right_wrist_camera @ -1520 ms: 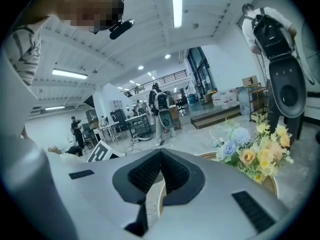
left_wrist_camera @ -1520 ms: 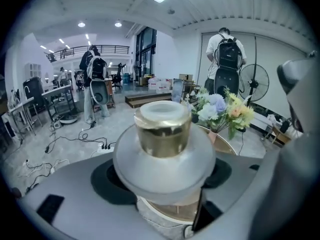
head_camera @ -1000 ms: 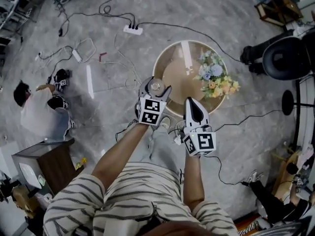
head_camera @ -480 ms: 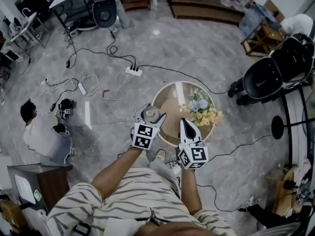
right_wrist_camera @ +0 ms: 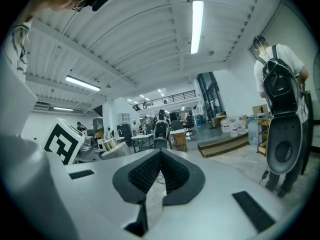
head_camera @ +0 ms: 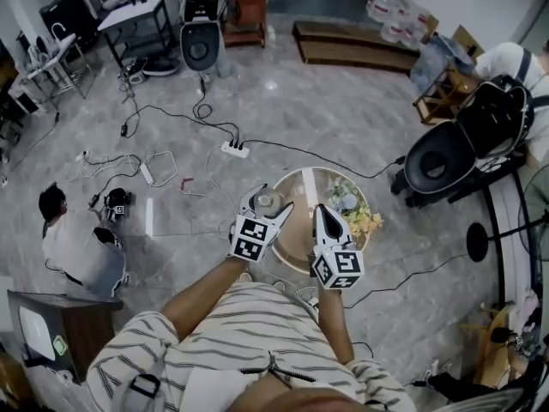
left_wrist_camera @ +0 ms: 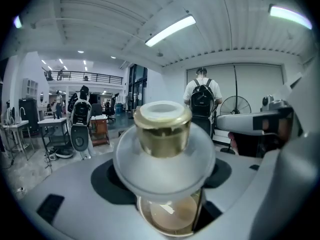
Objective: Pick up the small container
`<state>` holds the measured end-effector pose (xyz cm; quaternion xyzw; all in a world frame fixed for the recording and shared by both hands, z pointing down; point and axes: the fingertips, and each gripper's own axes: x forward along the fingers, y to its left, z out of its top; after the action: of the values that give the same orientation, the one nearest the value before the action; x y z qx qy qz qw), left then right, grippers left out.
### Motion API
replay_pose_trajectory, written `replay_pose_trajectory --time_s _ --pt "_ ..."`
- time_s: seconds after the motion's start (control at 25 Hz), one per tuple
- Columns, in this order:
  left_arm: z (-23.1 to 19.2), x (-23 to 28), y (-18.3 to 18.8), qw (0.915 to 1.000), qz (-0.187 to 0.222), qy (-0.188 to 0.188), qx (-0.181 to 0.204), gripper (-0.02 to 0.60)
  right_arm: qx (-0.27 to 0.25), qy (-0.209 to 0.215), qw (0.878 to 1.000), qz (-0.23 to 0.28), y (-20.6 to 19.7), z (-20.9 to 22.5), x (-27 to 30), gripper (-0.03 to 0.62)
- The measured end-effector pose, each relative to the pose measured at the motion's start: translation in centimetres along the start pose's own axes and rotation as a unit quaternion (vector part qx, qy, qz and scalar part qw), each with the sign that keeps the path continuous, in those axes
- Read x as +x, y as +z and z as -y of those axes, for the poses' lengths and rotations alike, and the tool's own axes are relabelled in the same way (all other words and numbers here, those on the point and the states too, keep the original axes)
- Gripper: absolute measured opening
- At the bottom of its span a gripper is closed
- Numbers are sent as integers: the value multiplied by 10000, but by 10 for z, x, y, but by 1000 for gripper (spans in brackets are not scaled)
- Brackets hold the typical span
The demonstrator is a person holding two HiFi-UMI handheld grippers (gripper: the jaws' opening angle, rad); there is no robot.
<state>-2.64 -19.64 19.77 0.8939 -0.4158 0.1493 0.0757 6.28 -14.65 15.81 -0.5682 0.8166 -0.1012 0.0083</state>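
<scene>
A short-sleeved shirt (head_camera: 232,333), pale with thin dark stripes, is worn. The left tool (head_camera: 273,200) and the right tool (head_camera: 320,213) are cased in light grey shells, lined with black ribbed pads (right_wrist_camera: 143,173), and each is topped by a cube (head_camera: 251,239) with black-and-white square markers.

- The right gripper (right_wrist_camera: 160,158) is shown with its jaws brought together, nothing between them.
- A person (right_wrist_camera: 278,64) with a backpack (right_wrist_camera: 280,91) is seen at right.

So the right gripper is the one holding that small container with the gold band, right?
No, the left gripper is the one holding the small container, as the left gripper view shows. The right gripper is shut with nothing in it.
</scene>
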Motion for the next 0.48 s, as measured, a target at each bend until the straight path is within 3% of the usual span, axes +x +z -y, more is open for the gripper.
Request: replay_pose_trajectory --time_s 0.48 --pt "-12 -27 20 9994 304 151 -93 328 -143 168 9997 119 15 -15 12 9"
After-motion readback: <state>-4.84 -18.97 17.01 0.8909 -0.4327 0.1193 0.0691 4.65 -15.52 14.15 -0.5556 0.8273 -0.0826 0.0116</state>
